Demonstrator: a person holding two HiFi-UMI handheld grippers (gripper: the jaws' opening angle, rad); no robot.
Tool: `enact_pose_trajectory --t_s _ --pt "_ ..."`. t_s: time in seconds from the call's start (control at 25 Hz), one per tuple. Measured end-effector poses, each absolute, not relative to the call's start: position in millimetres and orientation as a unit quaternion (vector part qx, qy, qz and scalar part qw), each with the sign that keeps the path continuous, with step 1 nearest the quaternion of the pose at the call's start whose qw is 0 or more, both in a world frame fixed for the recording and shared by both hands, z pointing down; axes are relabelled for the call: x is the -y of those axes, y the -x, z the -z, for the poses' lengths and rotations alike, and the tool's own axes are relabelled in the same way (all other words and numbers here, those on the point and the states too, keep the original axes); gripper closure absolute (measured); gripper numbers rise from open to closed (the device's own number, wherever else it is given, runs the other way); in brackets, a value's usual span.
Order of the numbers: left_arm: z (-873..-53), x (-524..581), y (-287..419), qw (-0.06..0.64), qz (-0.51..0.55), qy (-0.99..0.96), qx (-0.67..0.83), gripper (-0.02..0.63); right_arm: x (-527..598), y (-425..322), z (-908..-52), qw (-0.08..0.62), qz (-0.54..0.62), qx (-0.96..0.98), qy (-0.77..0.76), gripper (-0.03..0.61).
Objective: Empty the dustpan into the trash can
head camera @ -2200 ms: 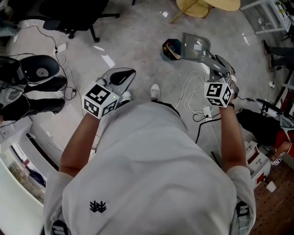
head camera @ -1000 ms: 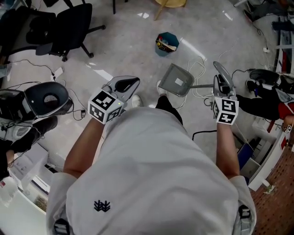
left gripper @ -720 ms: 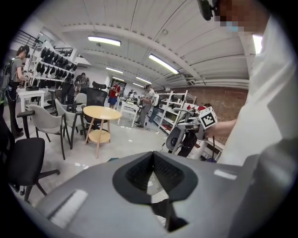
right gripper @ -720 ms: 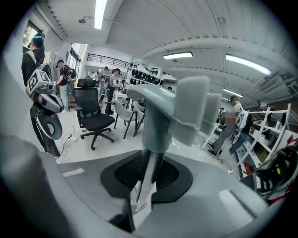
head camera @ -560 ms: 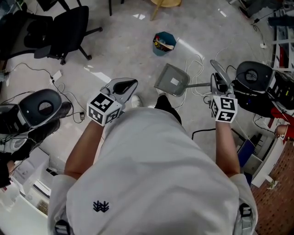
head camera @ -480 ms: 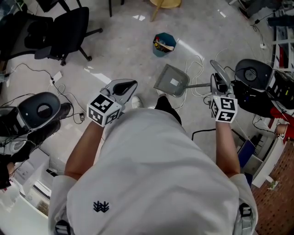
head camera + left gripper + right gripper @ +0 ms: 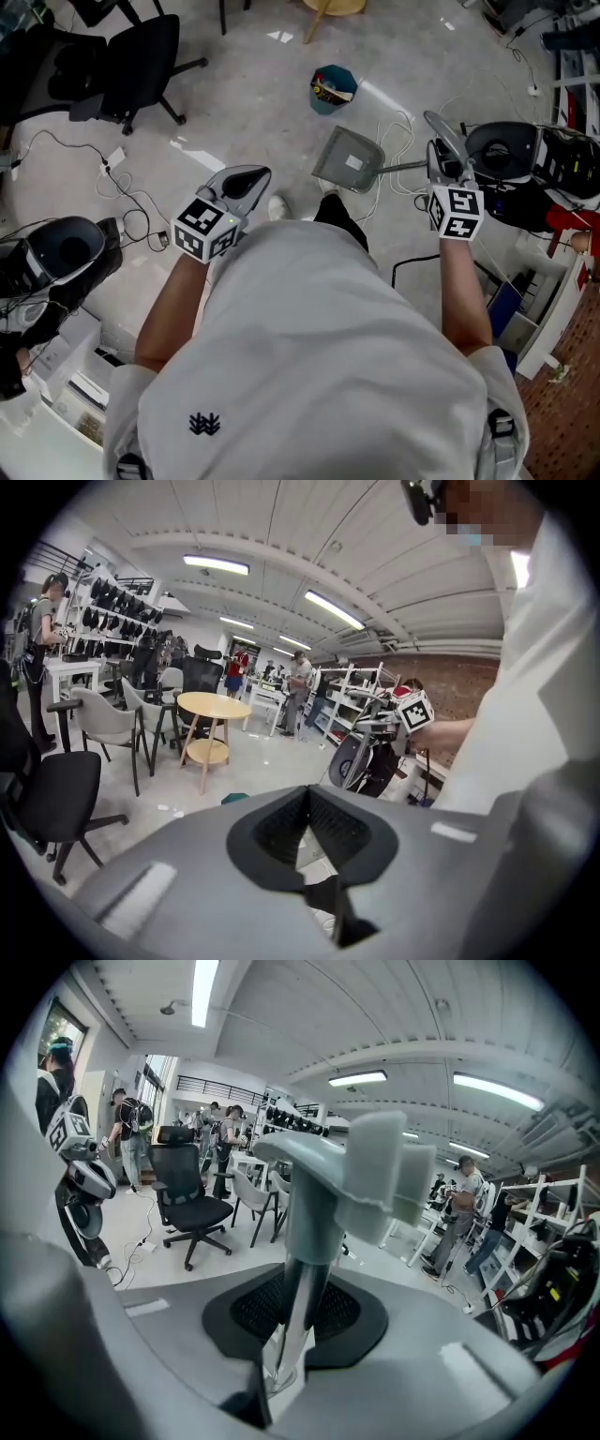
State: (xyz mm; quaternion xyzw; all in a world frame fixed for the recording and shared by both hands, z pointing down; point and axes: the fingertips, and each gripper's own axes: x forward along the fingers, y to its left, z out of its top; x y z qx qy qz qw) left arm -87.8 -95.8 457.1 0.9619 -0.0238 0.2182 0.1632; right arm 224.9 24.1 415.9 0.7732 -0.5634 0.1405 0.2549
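Right claw [image 7: 437, 159] clamps the dustpan [image 7: 349, 157] handle, cables [image 7: 398, 128] and trash can [image 7: 334, 87] ahead; left claw [image 7: 251, 178] closed empty.

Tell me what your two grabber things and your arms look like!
The left hand-held gripper and right hand-held gripper are smooth grey plastic with black ribbed pads inside. Each carries a white cube printed with black square markers. The arms come out of a white short-sleeved T-shirt.

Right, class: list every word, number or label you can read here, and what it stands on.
No text is readable.
On the dustpan: pale sticker, too small to read.
On the shirt: dark emblem, no letters.
On left gripper and right gripper: marker squares, no words.
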Motion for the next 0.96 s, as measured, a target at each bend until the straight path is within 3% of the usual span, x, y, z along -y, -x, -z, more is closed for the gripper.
enact_pose_trajectory --t_s 0.96 --pt "-465.3 107.8 116.8 0.172 -0.219 -0.96 0.04 0.558 -17.8 -249.9 -438.8 0.272 -0.153 0.528 -0.79 0.531"
